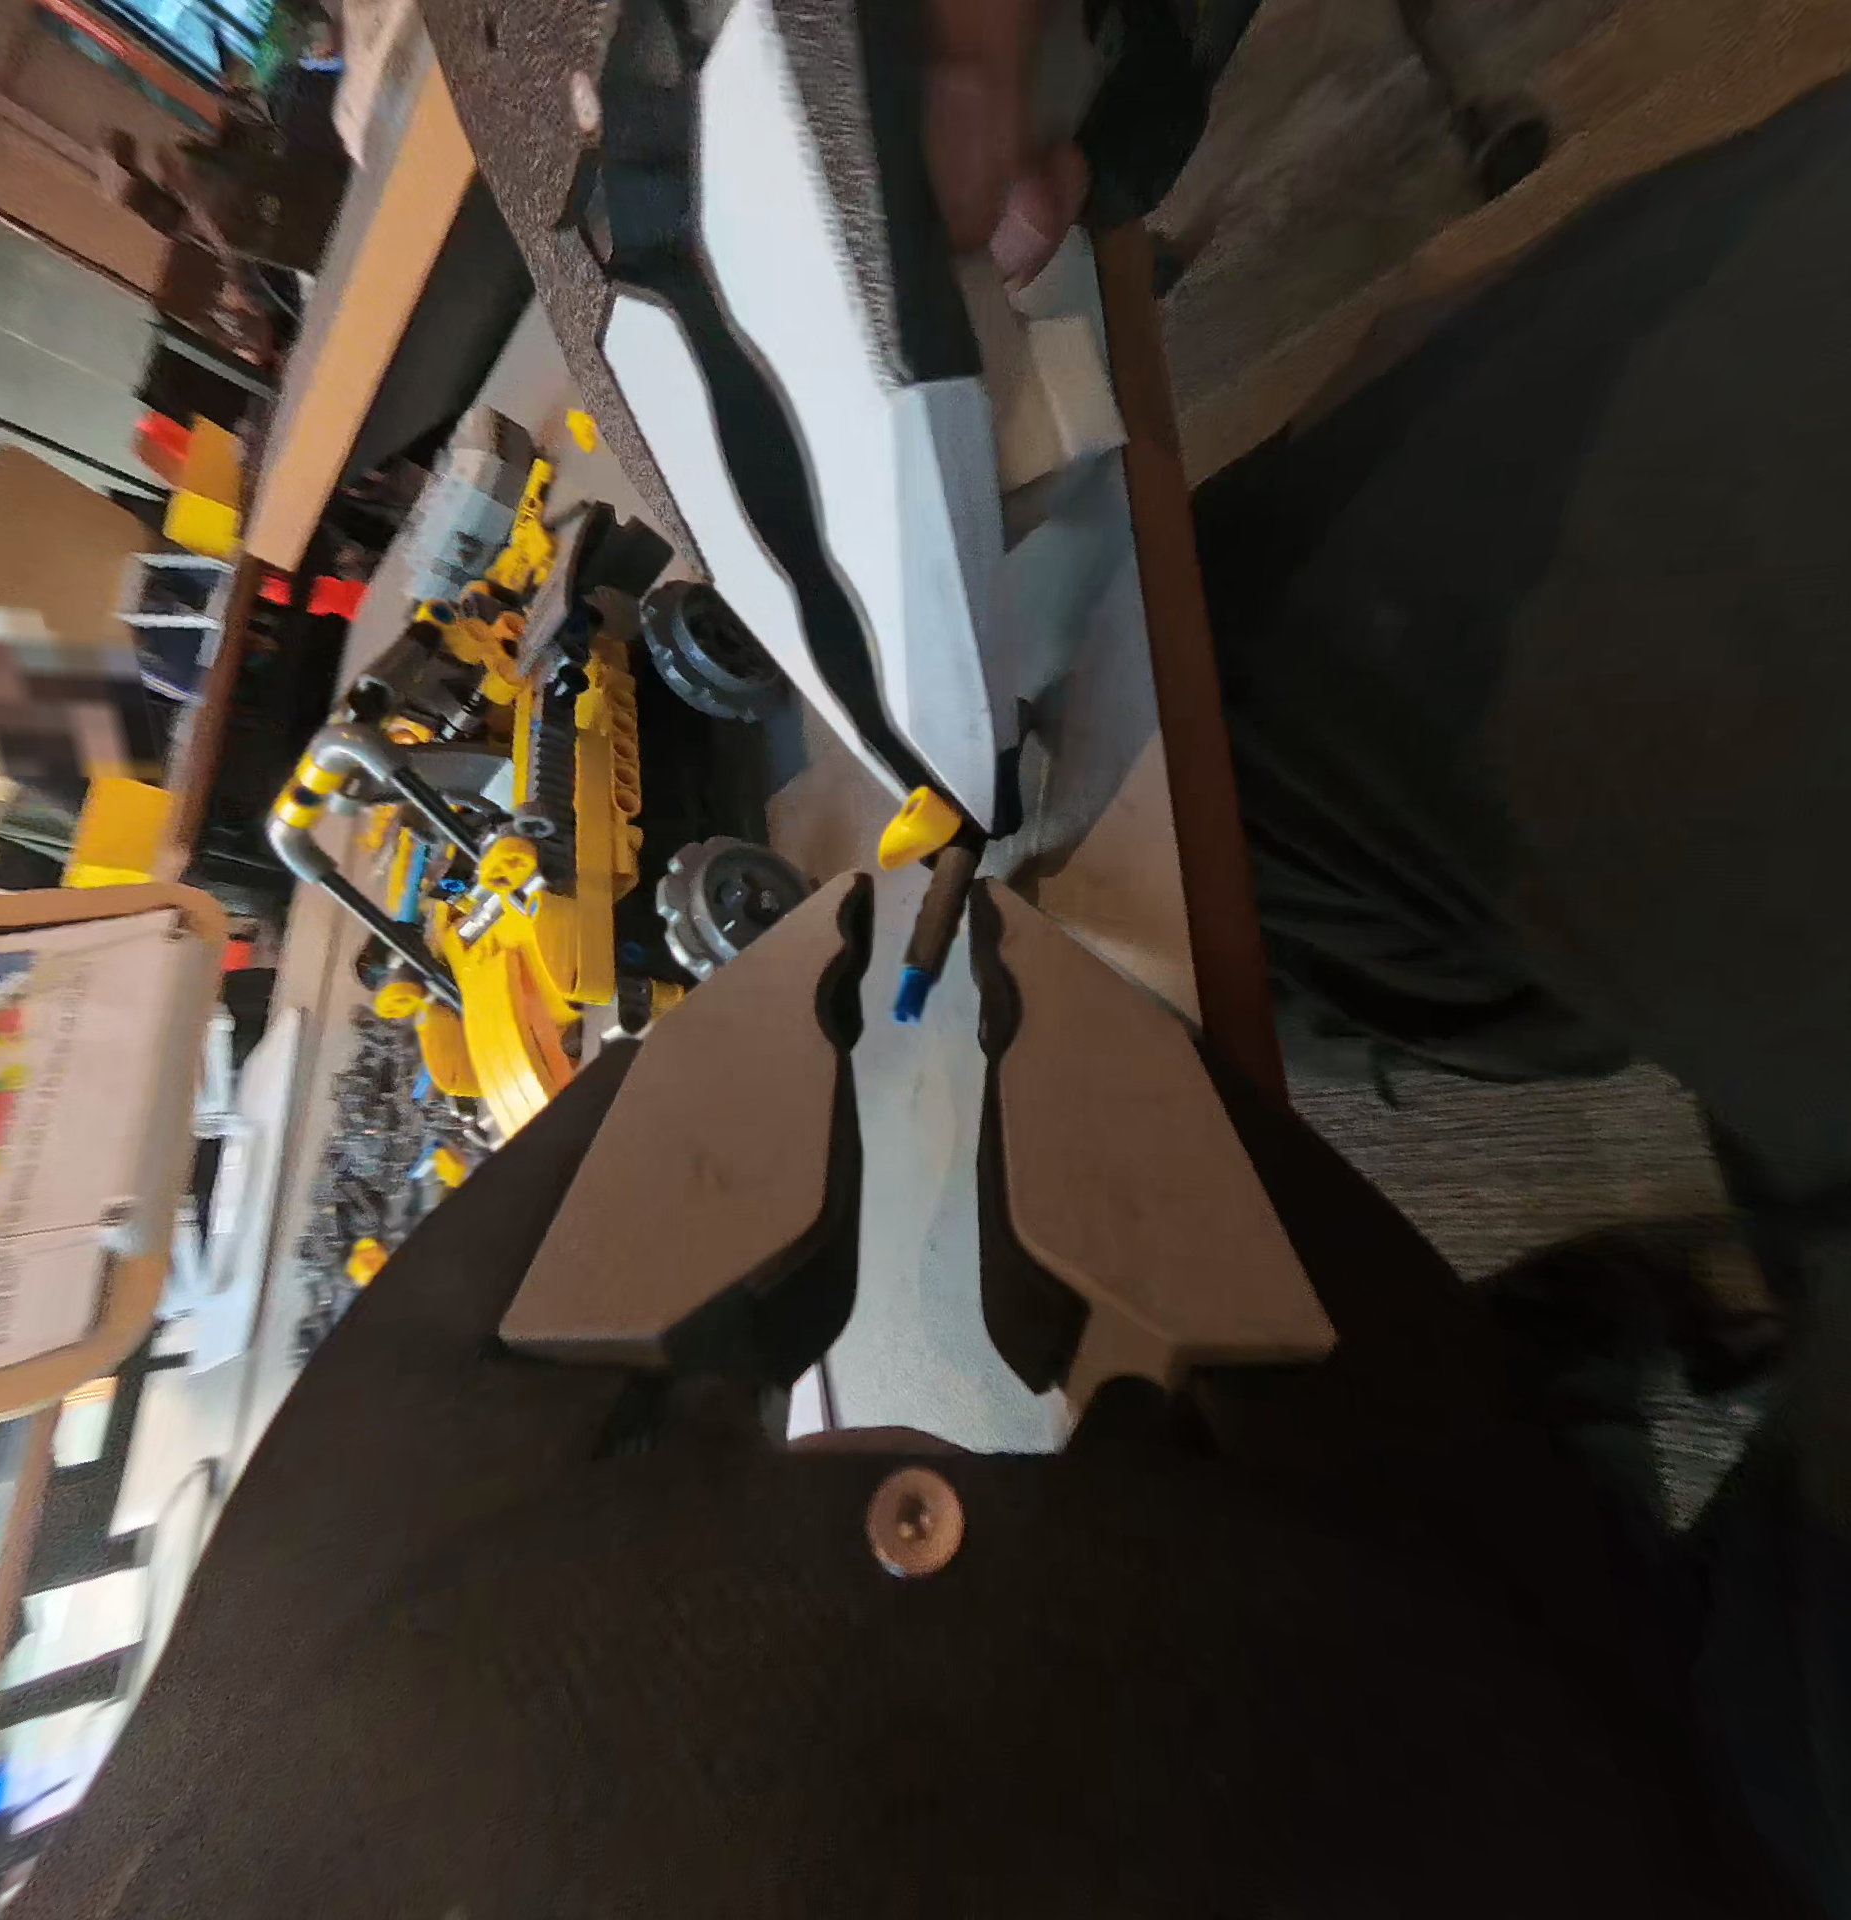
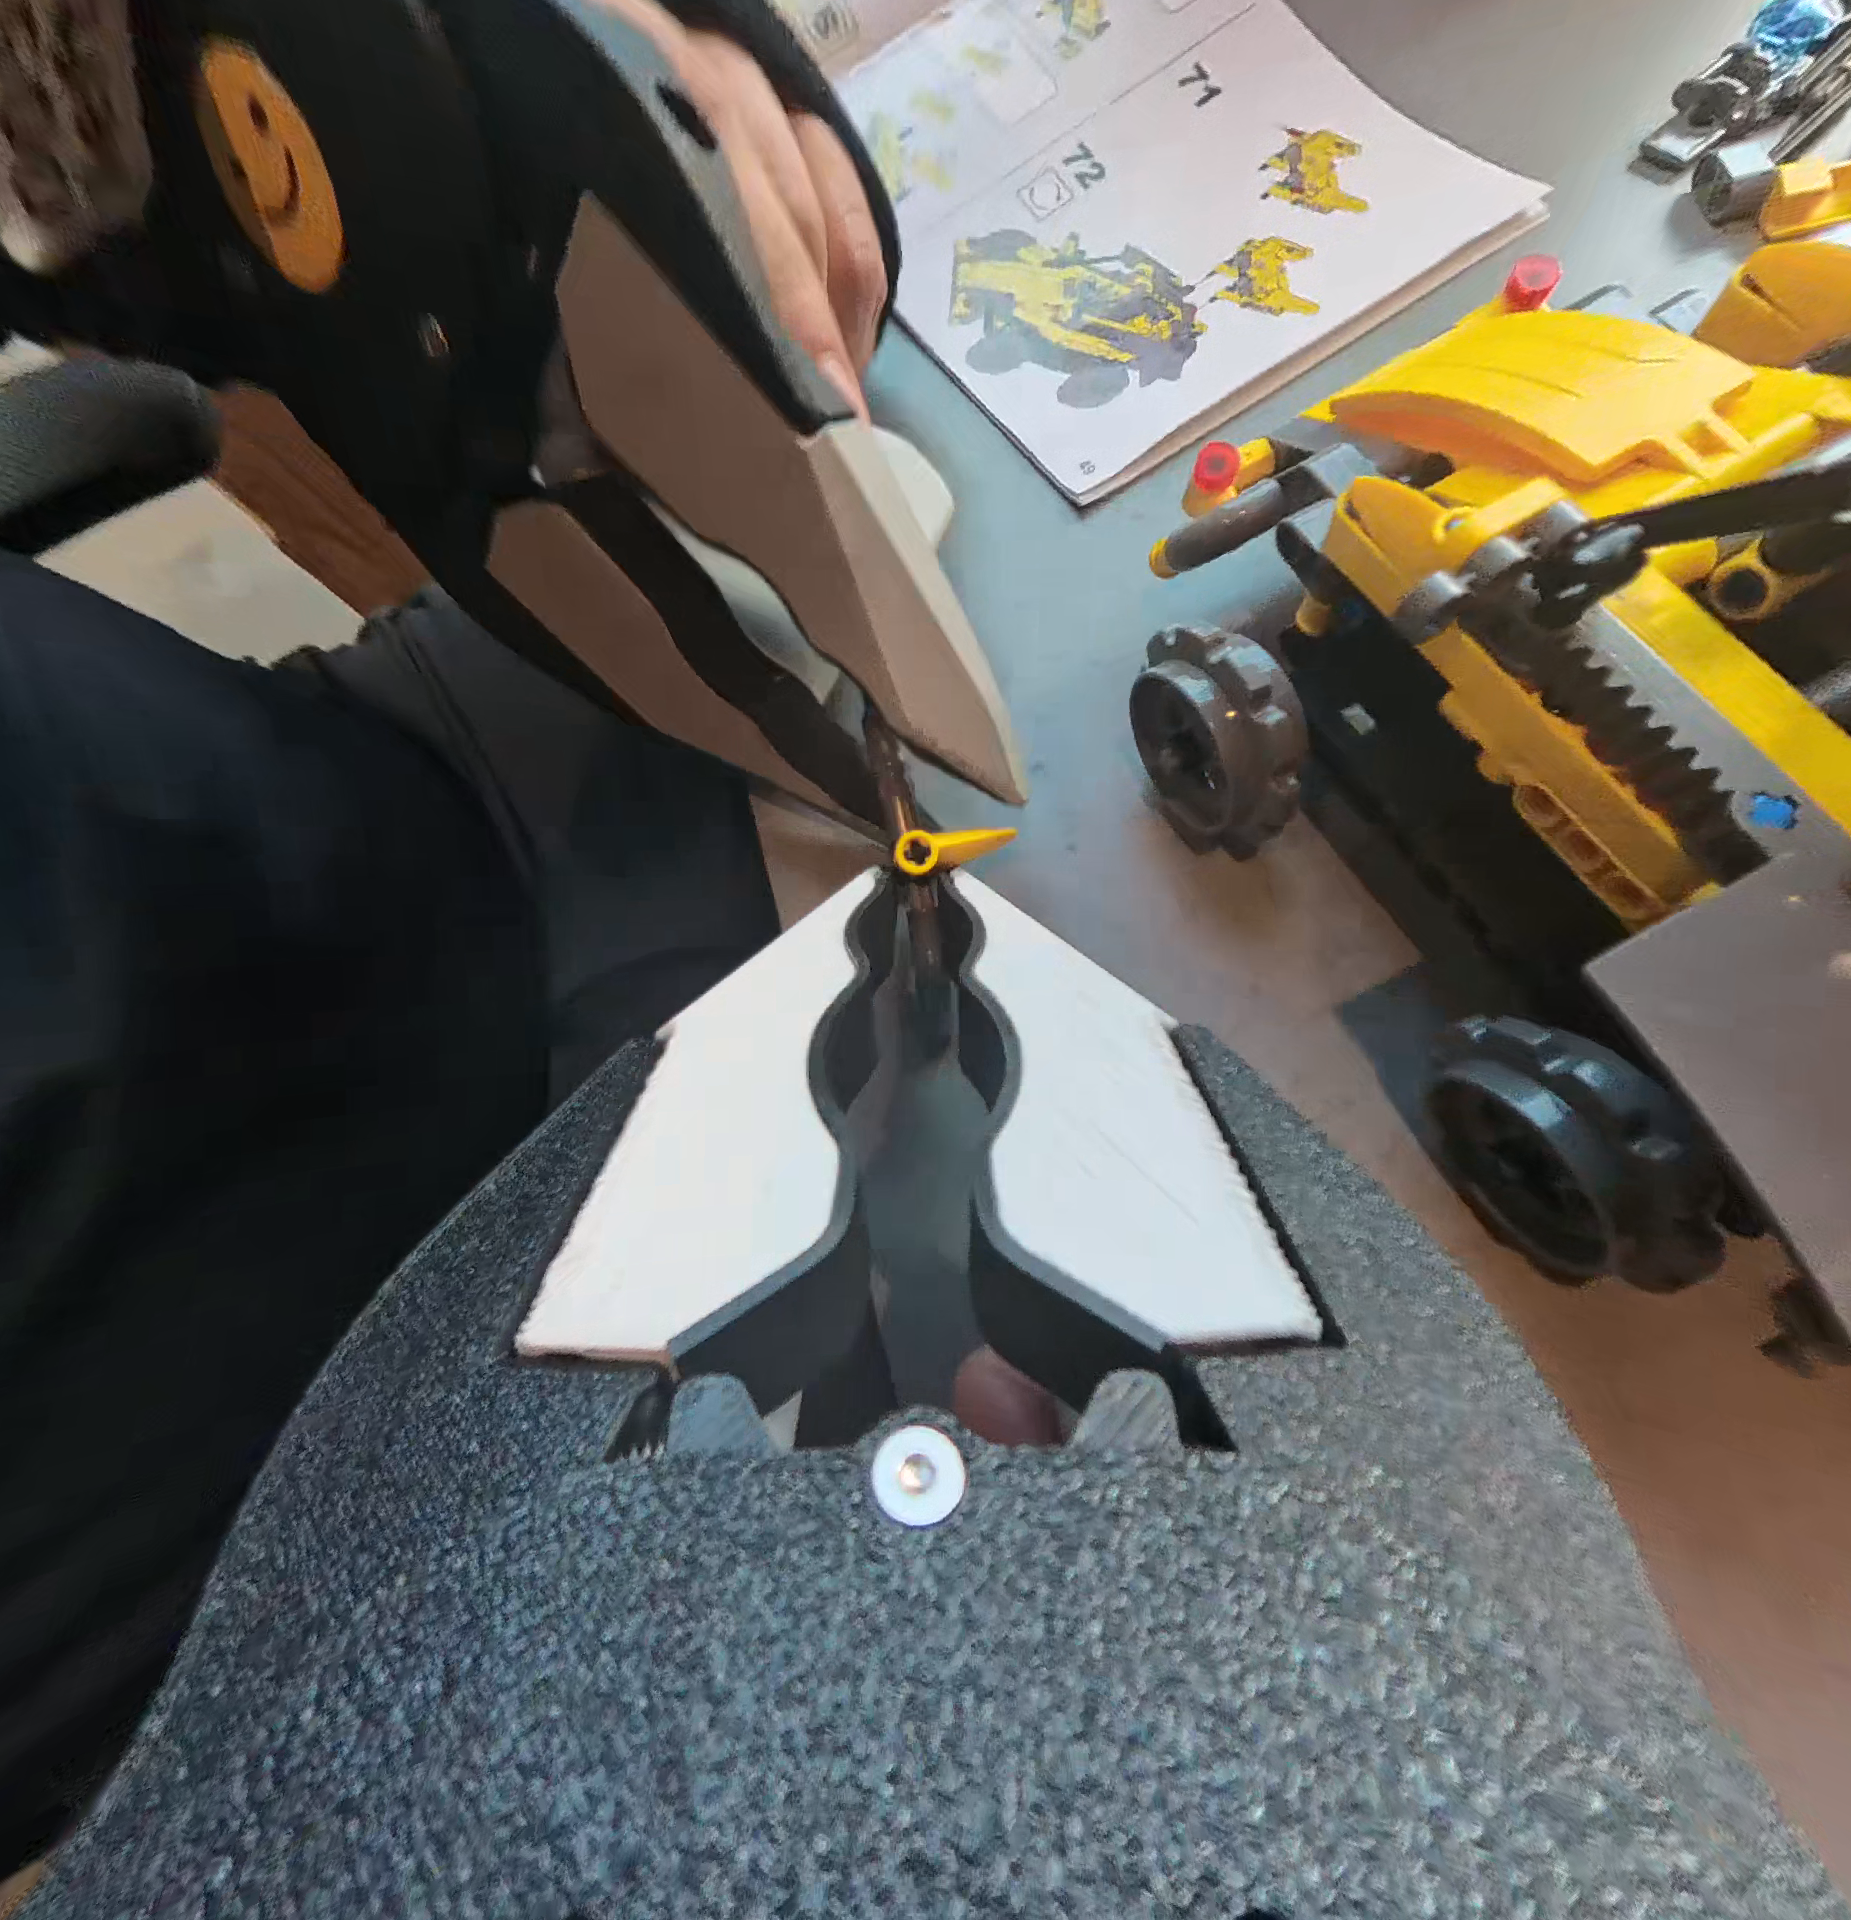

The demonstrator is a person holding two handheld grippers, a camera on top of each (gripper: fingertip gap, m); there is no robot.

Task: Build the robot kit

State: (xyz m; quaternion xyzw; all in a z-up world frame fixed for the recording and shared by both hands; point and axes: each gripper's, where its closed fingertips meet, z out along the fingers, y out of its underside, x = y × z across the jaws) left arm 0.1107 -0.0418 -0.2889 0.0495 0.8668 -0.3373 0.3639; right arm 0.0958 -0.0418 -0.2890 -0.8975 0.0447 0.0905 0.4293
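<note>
Item: dark axle (image 2: 929,940), clenched in my right gripper (image 2: 916,883); yellow tooth piece (image 2: 947,847) threaded on at twelve o'clock. My left gripper (image 1: 916,894), jaws parted, flanks the axle (image 1: 942,904), steadying alignment. Yellow model vehicle (image 2: 1586,623) at two o'clock.

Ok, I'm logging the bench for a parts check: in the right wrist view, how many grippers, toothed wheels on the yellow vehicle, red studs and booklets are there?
Grippers: 2, the left gripper and the right gripper
toothed wheels: 2
red studs: 2
booklet: 1
Total: 7
</note>
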